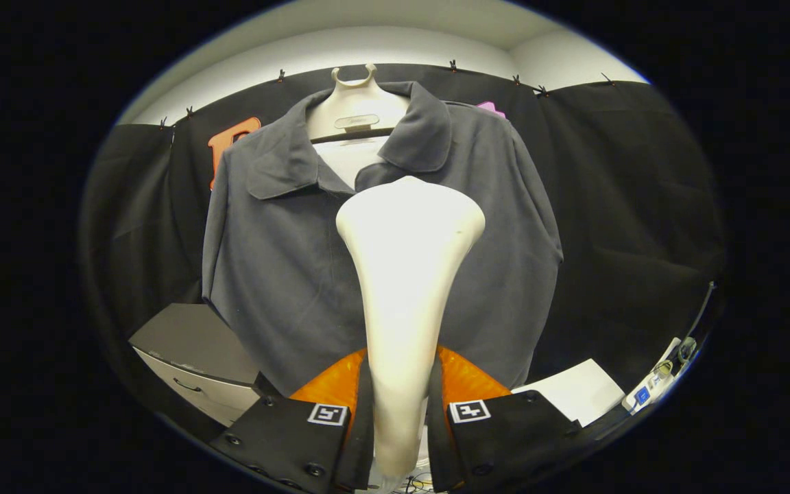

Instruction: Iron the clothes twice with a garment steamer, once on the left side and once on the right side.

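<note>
— From the gripper view, what has the gripper [398,391] got?

— Its two fingers [330,387] are clamped on the handle of the garment steamer [405,274], one on each side. The wide head stands up ahead of them.

— And the clothes?

— A grey collared shirt [285,261] hangs on a pale hanger [354,103] just beyond the head, which is over the middle of the chest. Whether they touch, I cannot tell.

— Anything else?

— A grey drawer cabinet [196,363] is below the shirt's left sleeve.
</note>
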{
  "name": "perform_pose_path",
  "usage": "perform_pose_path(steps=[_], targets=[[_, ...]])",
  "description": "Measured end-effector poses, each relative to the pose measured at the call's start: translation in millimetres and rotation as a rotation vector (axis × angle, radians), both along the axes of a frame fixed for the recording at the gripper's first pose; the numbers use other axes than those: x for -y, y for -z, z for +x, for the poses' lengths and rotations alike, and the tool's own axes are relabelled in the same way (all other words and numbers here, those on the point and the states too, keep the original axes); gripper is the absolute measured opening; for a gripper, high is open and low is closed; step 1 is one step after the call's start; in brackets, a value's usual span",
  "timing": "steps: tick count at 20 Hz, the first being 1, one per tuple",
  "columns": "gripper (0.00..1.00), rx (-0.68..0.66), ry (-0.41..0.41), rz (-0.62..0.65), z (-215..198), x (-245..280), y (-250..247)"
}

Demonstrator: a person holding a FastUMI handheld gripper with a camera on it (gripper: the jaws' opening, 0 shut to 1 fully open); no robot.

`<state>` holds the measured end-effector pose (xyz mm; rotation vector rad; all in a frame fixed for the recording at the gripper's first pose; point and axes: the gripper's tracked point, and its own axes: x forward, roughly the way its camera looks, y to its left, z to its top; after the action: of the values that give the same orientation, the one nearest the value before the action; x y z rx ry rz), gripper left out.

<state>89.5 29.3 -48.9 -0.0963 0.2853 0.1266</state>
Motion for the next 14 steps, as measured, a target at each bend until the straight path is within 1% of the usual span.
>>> perform_pose_path(steps=[2, 7, 14], targets=[[0.40, 0.017, 0.004, -0.001, -3, 5, -11], [0.40, 0.038, 0.026, 0.002, 9, 23, -22], [0.40, 0.025, 0.067, 0.016, 30, 46, -16]])
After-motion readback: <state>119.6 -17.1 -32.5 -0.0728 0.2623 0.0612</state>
